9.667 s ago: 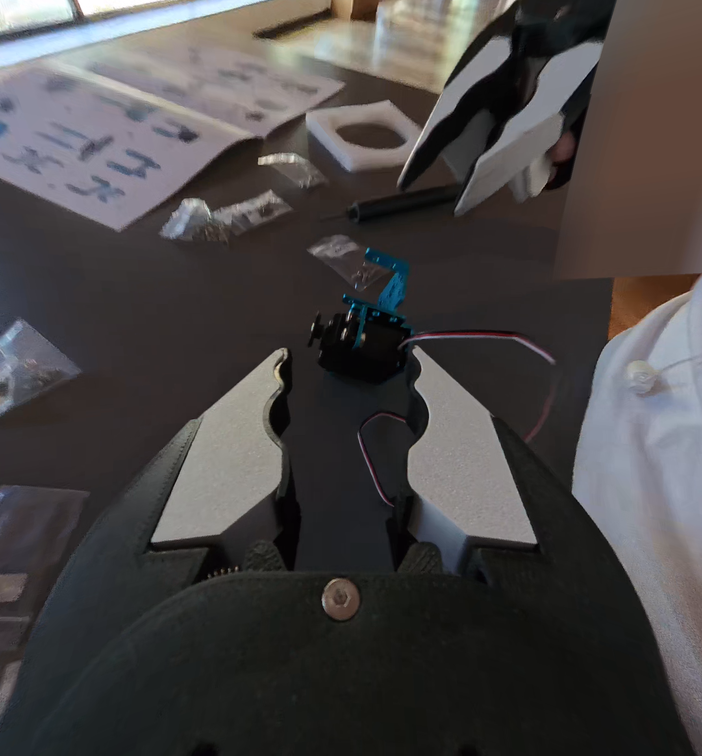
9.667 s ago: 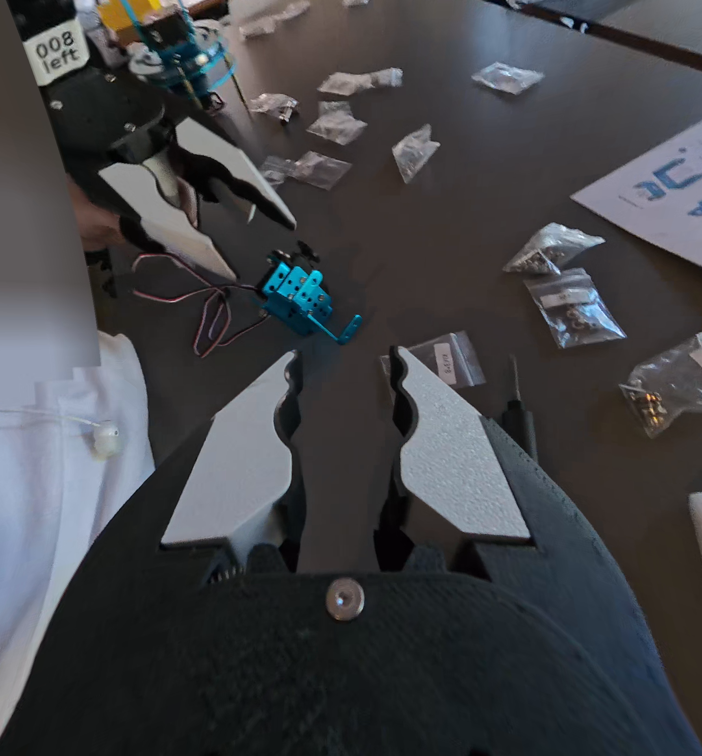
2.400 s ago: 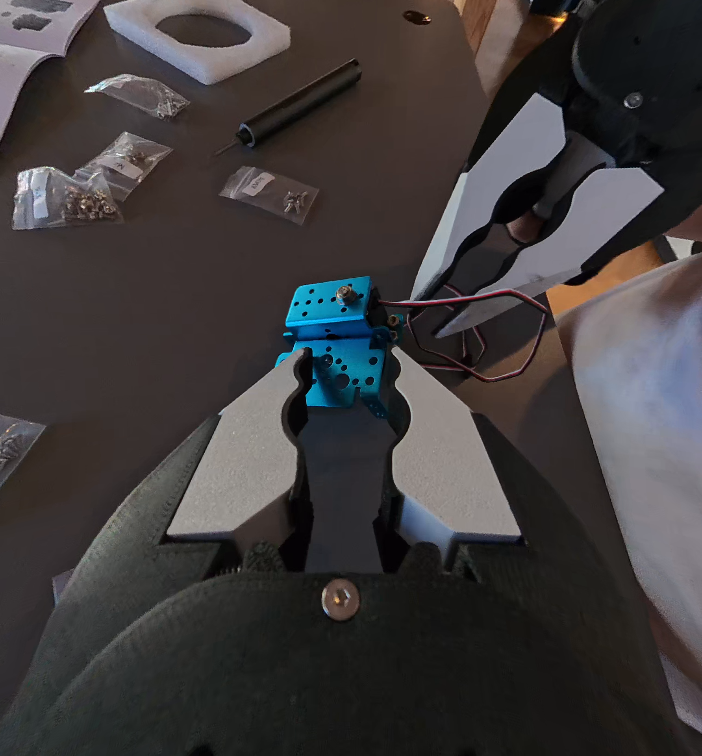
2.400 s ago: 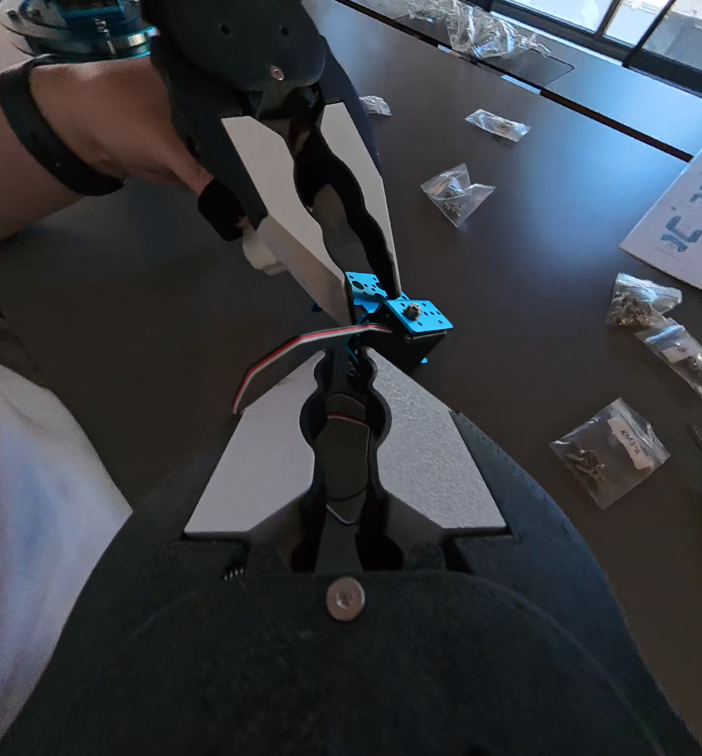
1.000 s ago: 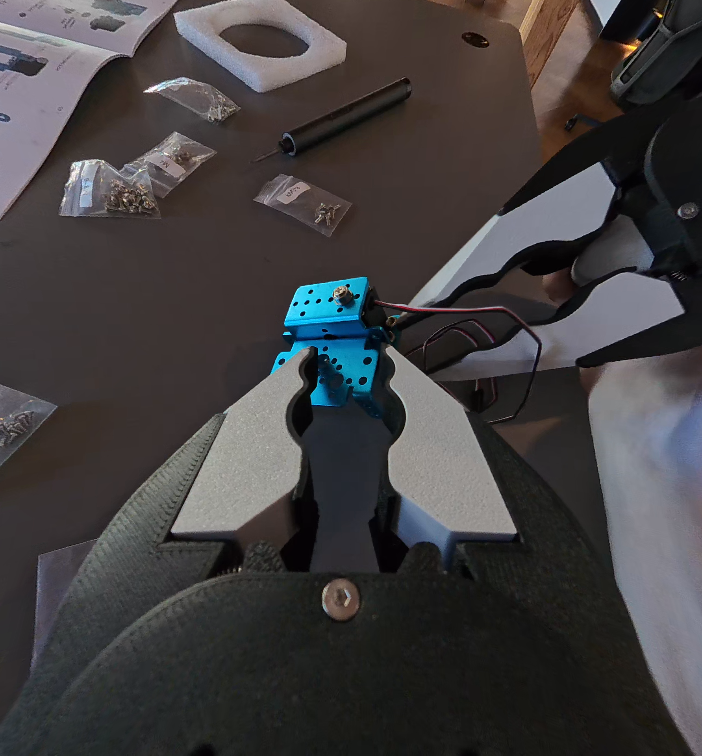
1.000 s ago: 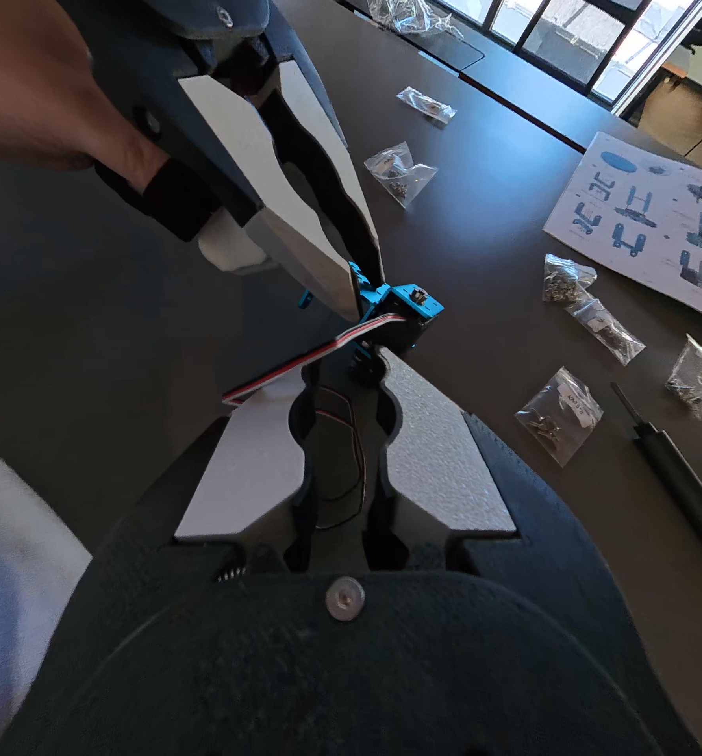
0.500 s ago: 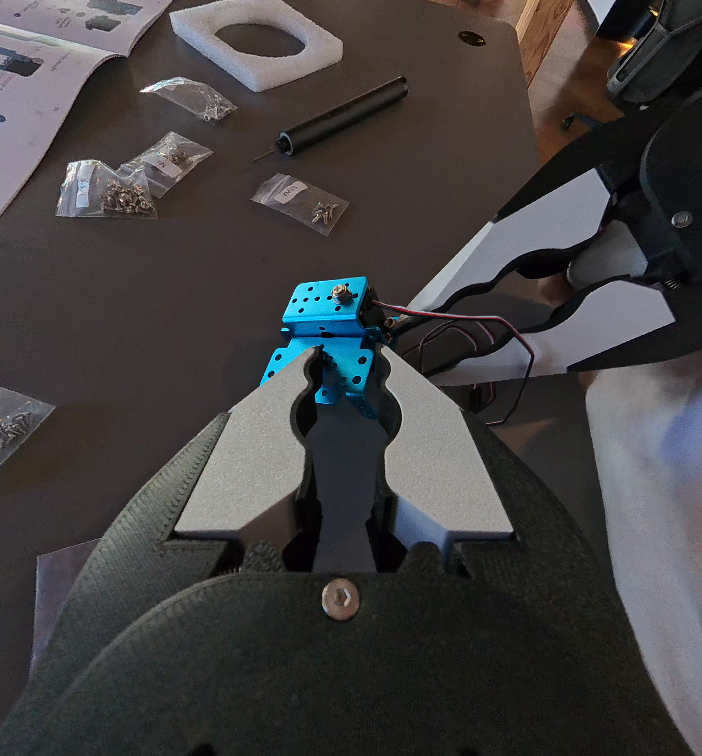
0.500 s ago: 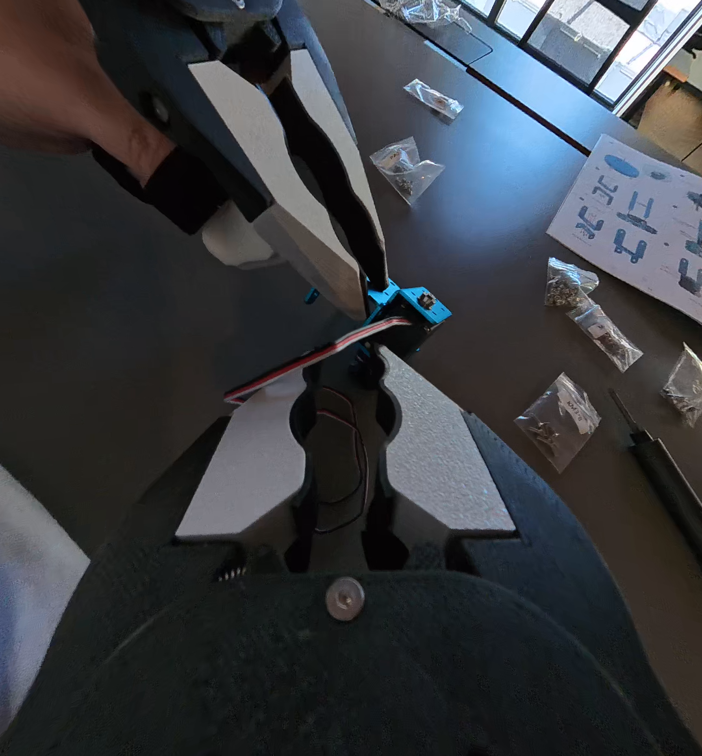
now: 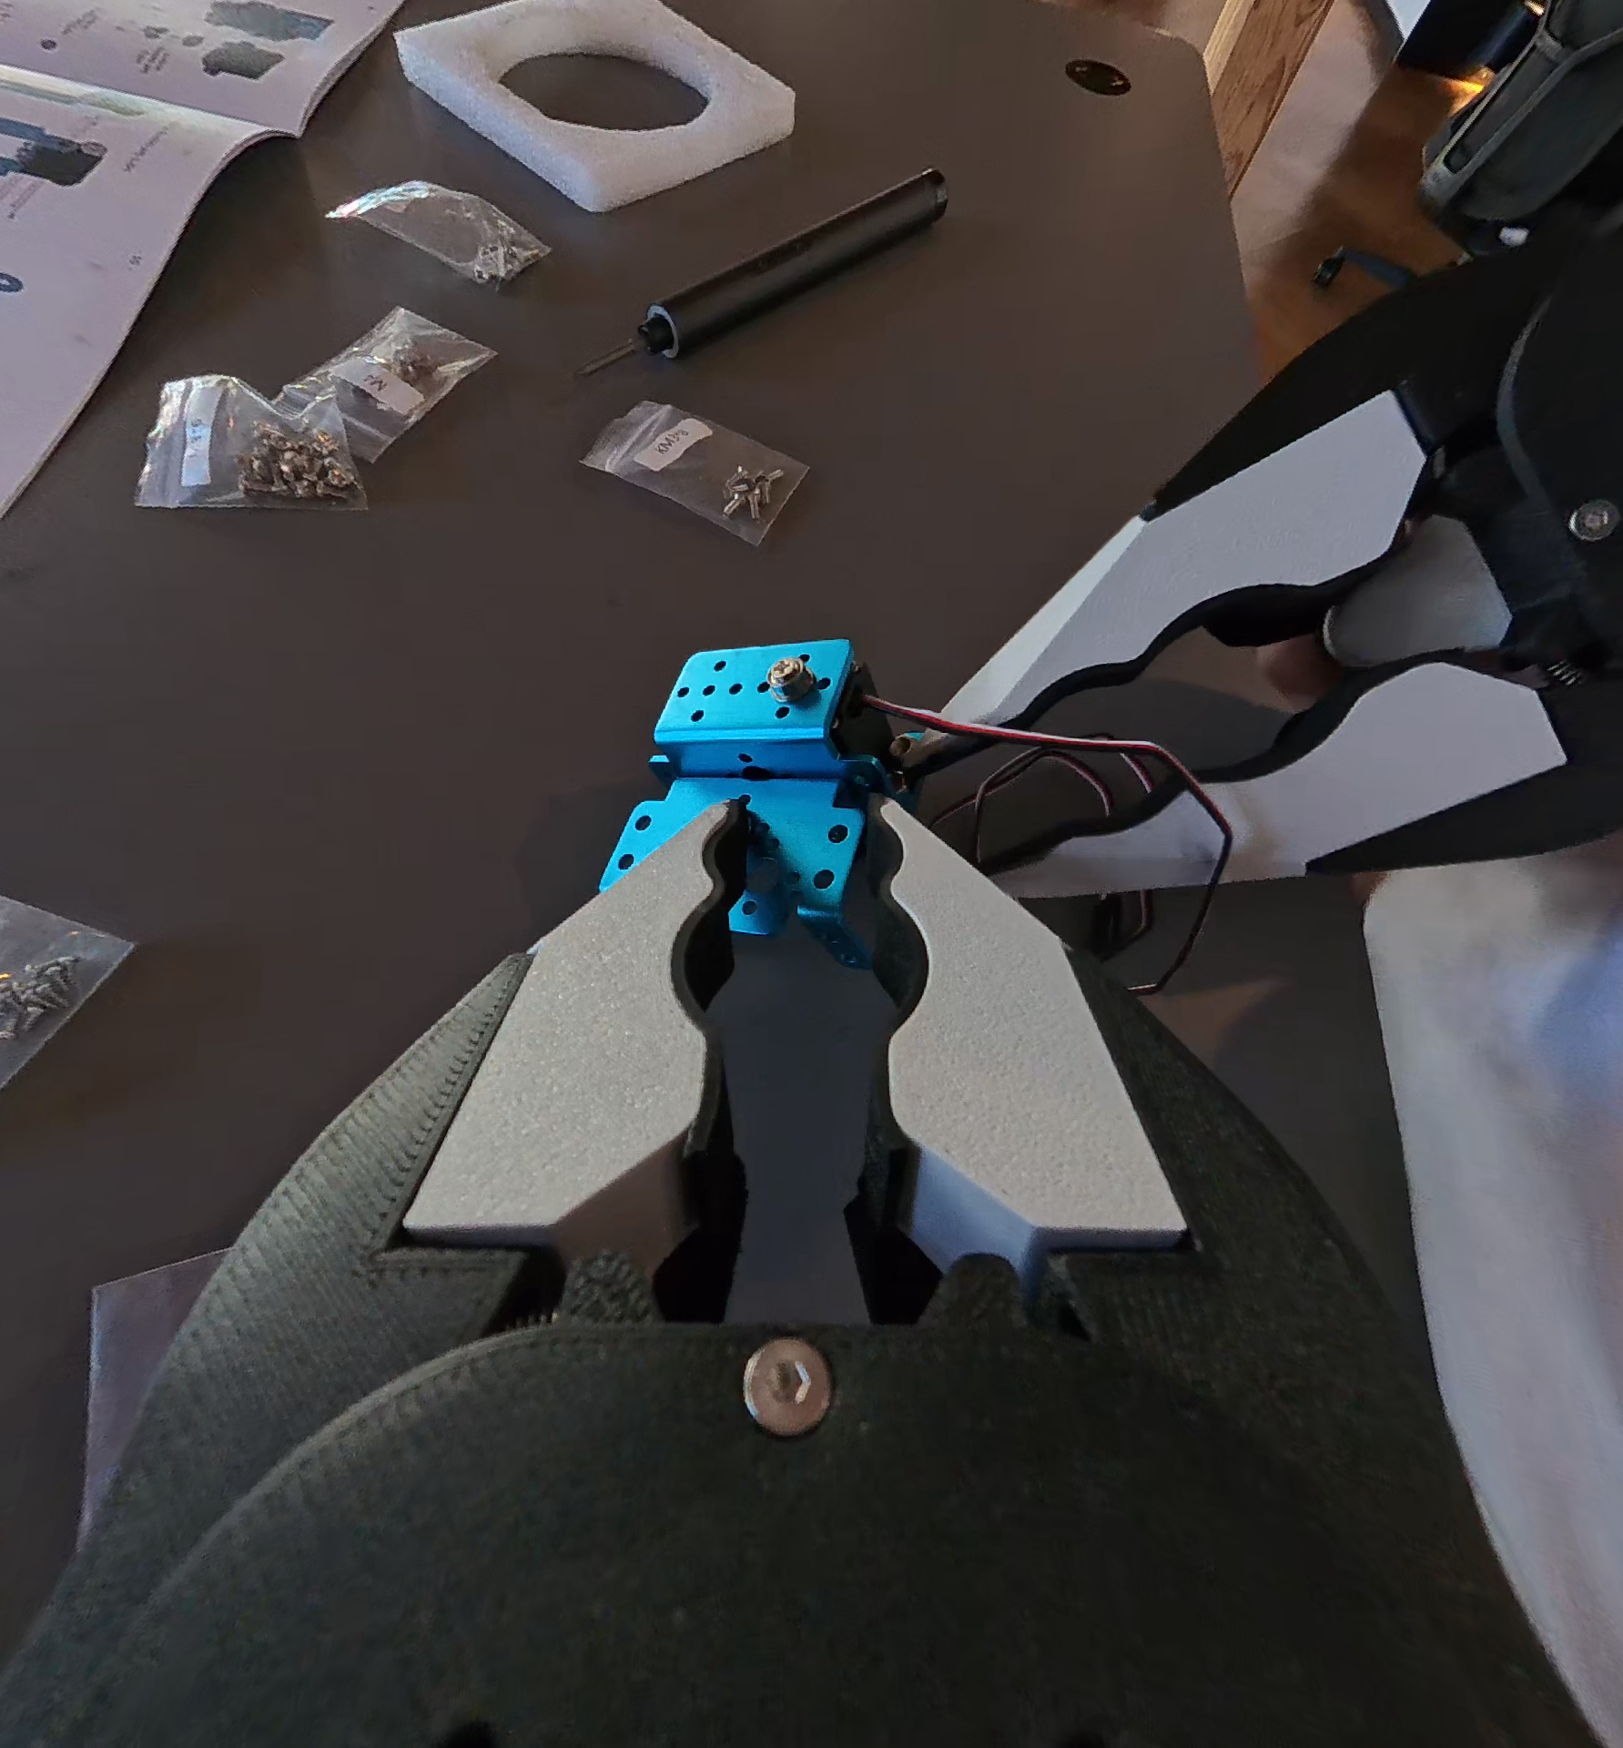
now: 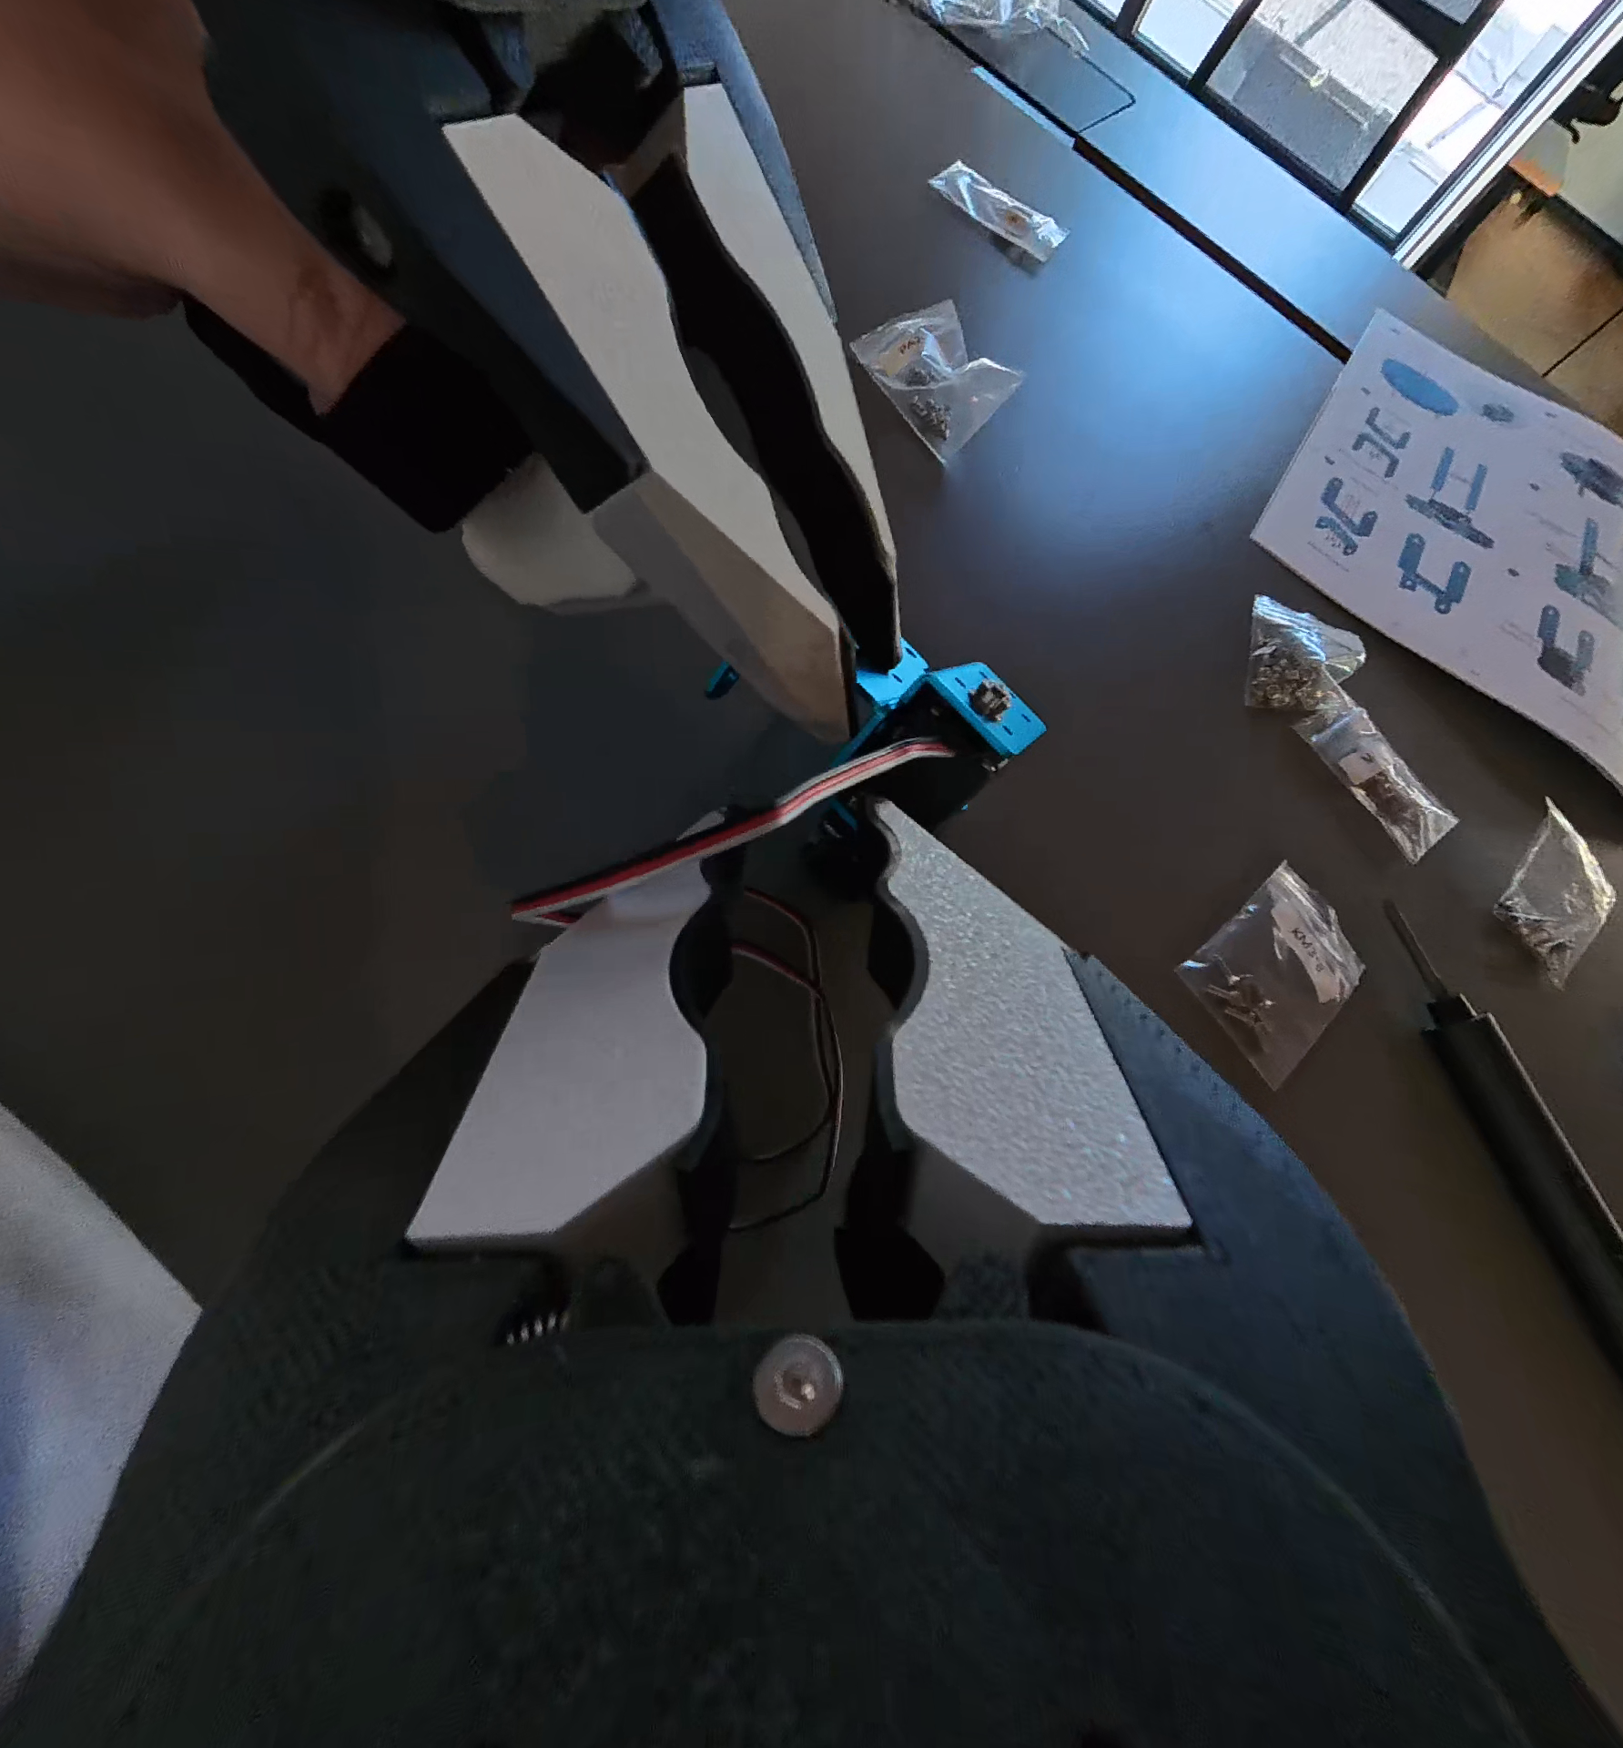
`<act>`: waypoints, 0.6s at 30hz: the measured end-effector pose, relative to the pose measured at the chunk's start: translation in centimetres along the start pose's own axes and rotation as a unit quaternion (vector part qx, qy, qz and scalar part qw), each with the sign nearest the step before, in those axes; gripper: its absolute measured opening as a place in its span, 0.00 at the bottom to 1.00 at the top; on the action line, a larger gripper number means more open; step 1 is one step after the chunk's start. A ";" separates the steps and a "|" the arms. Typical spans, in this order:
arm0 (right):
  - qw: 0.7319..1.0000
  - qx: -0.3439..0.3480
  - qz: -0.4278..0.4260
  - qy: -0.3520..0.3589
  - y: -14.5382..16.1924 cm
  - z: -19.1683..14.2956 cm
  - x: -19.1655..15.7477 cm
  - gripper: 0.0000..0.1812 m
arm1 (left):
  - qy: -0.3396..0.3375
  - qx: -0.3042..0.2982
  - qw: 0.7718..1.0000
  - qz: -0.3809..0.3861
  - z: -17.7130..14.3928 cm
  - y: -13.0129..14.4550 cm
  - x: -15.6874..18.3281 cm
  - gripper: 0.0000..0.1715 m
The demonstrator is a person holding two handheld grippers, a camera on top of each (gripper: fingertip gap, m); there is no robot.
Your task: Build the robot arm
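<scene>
**Kid:** What have you got in your left gripper [image 9: 807,818]?

**Me:** A little blue bracket [image 9: 750,709] with lots of holes. My jaws are clamped on its lower flap. The top part sticks out past my tips, with a shiny screw [image 9: 788,676] on it. A black motor box [image 10: 940,766] is fixed to the bracket on its far side.

**Kid:** Is it on the tabletop [image 9: 410,662]?

**Me:** It is low over it. I cannot tell if it touches.

**Kid:** And your right gripper [image 10: 803,837]?

**Me:** Its jaws are apart and hold nothing. The tips are just beside the motor box, on the side where the striped wire [image 10: 741,832] comes out. That wire lies across one tip, and its thin loops hang in the gap between my jaws.

**Kid:** How do you hold it well?

**Me:** I think a firm, level squeeze on the flat flap is best, because the metal is thin and could twist. I would watch the wire too. It could snag on my right tips and tug the piece.

**Kid:** What else is around?

**Me:** A small bag of screws [image 9: 694,468] and a black screwdriver [image 9: 788,270] lie well apart from the bracket, farther back. A white foam ring [image 9: 599,104] and an open booklet [image 10: 1469,558] are out near the edge.
</scene>
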State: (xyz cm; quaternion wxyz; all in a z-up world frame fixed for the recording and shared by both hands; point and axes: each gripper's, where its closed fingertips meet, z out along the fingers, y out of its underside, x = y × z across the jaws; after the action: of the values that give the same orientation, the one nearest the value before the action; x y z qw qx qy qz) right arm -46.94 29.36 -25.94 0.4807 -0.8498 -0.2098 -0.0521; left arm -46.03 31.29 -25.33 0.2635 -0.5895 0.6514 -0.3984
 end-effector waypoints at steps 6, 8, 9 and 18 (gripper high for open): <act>1.000 0.004 0.002 -0.013 -0.2 0.0 -0.5 0.12 | 0.000 0.001 1.000 -0.002 0.0 0.0 0.0 0.14; 1.000 0.007 -0.001 0.000 -0.2 -0.2 0.0 0.12 | 0.000 0.001 1.000 -0.001 0.0 0.0 0.0 0.14; 1.000 0.005 0.001 0.001 -0.2 -0.2 0.1 0.12 | 0.000 0.001 1.000 -0.001 0.0 0.0 0.0 0.14; 1.000 -0.003 -0.002 -0.007 -0.3 0.1 -0.3 0.13 | -0.002 0.001 1.000 -0.002 0.1 -0.1 -0.1 0.14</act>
State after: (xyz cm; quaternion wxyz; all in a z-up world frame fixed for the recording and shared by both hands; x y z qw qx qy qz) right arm -47.34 29.47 -25.86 0.4765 -0.8513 -0.2143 -0.0481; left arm -45.91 31.36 -25.30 0.2650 -0.5912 0.6495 -0.3980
